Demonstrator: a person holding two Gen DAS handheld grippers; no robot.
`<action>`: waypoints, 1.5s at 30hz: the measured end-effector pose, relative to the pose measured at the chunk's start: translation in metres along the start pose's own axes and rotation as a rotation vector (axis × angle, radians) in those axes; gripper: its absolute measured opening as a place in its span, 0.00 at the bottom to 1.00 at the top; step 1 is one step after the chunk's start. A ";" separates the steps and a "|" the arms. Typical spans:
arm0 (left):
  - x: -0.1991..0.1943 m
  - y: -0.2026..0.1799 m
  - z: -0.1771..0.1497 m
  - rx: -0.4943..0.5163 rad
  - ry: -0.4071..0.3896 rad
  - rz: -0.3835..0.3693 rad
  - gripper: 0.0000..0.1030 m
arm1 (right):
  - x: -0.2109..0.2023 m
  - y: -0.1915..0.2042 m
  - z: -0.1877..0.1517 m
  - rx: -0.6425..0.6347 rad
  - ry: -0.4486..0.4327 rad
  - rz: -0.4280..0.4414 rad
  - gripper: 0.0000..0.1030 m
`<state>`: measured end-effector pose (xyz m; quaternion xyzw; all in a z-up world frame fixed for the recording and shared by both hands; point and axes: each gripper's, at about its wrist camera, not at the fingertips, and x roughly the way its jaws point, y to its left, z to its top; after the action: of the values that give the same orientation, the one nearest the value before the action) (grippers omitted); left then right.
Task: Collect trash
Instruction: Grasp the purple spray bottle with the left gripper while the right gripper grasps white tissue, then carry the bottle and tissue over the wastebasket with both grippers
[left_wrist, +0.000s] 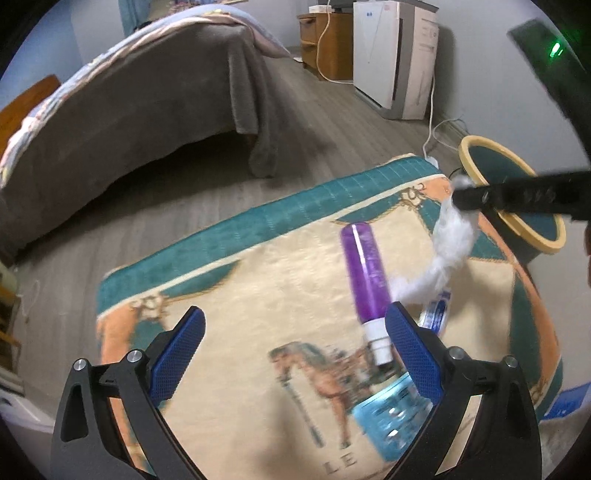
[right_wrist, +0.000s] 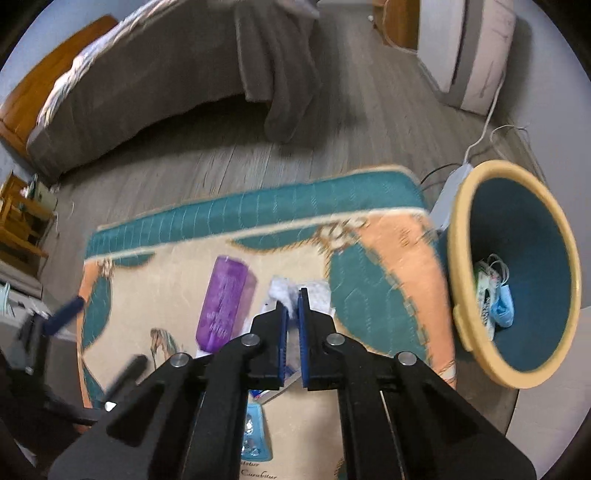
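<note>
A purple bottle (left_wrist: 365, 273) lies on a horse-patterned rug (left_wrist: 258, 295), and my left gripper (left_wrist: 295, 332) hovers open just in front of it with nothing between its jaws. A blue blister pack (left_wrist: 391, 417) and a blue-and-white tube (left_wrist: 436, 314) lie close to its right finger. My right gripper (left_wrist: 460, 195) reaches in from the right, shut on a white fluffy wad (left_wrist: 450, 240) that dangles from it. In the right wrist view the right gripper (right_wrist: 291, 299) pinches that wad (right_wrist: 282, 290) above the rug, beside the bottle (right_wrist: 225, 302).
A teal bin with a yellow rim (right_wrist: 458, 258) stands at the rug's right edge, with trash (right_wrist: 496, 299) inside it. Cables (left_wrist: 436, 136) run behind it to a white appliance (left_wrist: 391, 55). A bed with a grey cover (left_wrist: 147, 110) lies beyond the rug.
</note>
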<state>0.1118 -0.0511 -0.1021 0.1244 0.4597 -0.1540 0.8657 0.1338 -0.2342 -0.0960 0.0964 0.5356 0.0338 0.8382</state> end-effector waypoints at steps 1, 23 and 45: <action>0.005 -0.003 0.000 -0.004 0.008 -0.008 0.93 | -0.003 -0.004 0.003 0.002 -0.015 -0.008 0.05; 0.072 -0.047 0.013 -0.010 0.079 -0.087 0.45 | 0.005 -0.047 0.025 -0.004 -0.054 -0.055 0.05; 0.027 -0.063 0.042 -0.018 -0.071 -0.123 0.32 | -0.069 -0.091 0.036 0.050 -0.217 -0.063 0.05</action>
<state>0.1340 -0.1285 -0.1067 0.0825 0.4368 -0.2069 0.8715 0.1332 -0.3385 -0.0380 0.1037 0.4451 -0.0165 0.8893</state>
